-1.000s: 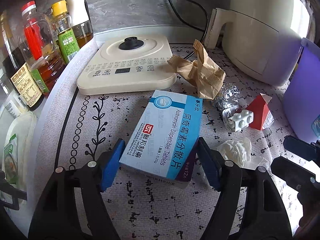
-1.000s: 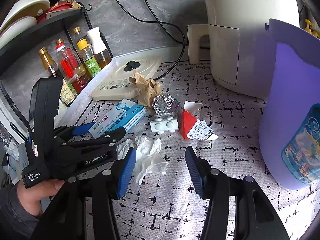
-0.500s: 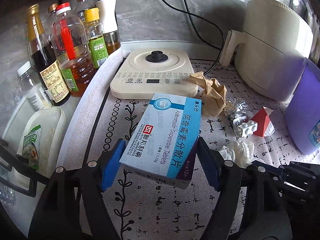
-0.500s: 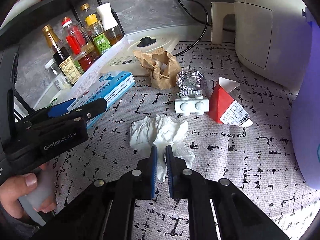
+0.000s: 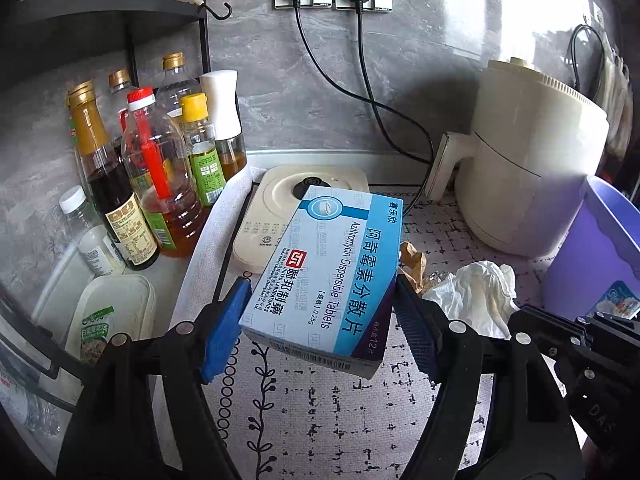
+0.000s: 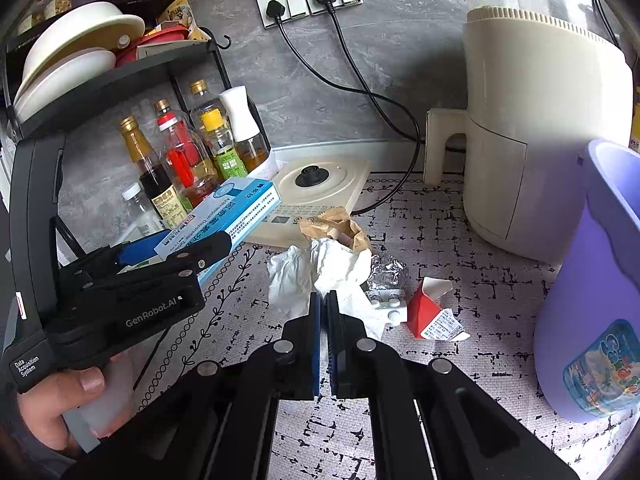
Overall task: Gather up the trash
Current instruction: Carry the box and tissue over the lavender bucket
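Trash was held in both grippers, clear of the patterned mat (image 6: 440, 208): the left gripper (image 5: 320, 320) clamped the medicine box (image 5: 332, 268) across its width, jaws wide, and the right gripper (image 6: 323, 312) was pinched narrow on the crumpled tissue (image 6: 316, 268). The box's long axis ran from near to far, its far end tilted up toward the induction cooker (image 6: 320, 184). Carrying both level to the purple bin (image 6: 600, 280) at right, then releasing over its mouth, looked best

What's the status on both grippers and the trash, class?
Left gripper shut on medicine box. Right gripper shut on tissue. Purple bin at right, path clear.
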`<move>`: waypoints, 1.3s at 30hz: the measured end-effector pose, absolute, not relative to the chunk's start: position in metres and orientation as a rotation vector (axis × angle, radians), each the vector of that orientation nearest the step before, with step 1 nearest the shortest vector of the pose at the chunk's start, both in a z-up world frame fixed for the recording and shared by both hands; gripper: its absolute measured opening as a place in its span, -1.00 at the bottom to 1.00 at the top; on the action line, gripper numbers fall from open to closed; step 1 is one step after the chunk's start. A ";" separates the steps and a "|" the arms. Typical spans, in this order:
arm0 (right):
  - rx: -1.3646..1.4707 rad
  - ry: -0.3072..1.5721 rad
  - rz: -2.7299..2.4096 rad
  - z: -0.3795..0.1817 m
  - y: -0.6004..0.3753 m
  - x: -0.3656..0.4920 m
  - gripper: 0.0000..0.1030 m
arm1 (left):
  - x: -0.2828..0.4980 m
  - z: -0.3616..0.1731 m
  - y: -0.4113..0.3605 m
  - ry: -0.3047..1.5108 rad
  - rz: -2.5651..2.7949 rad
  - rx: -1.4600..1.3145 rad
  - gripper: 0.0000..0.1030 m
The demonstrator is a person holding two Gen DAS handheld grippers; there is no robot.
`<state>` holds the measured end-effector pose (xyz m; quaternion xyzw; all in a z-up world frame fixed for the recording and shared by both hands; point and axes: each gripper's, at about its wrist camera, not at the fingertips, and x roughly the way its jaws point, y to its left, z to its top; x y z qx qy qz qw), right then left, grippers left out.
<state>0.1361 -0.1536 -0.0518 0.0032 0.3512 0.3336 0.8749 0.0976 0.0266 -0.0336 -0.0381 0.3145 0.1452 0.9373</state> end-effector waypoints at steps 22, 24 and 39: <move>0.059 0.551 0.623 0.022 -0.197 0.129 -0.92 | 0.104 0.029 -0.005 0.485 0.247 -0.063 0.40; 0.060 0.542 0.611 0.025 -0.201 0.127 -0.92 | 0.106 0.032 -0.010 0.476 0.232 -0.062 0.40; 0.079 0.476 0.419 0.046 -0.261 0.130 -0.92 | 0.140 0.044 -0.075 0.442 0.034 -0.041 0.40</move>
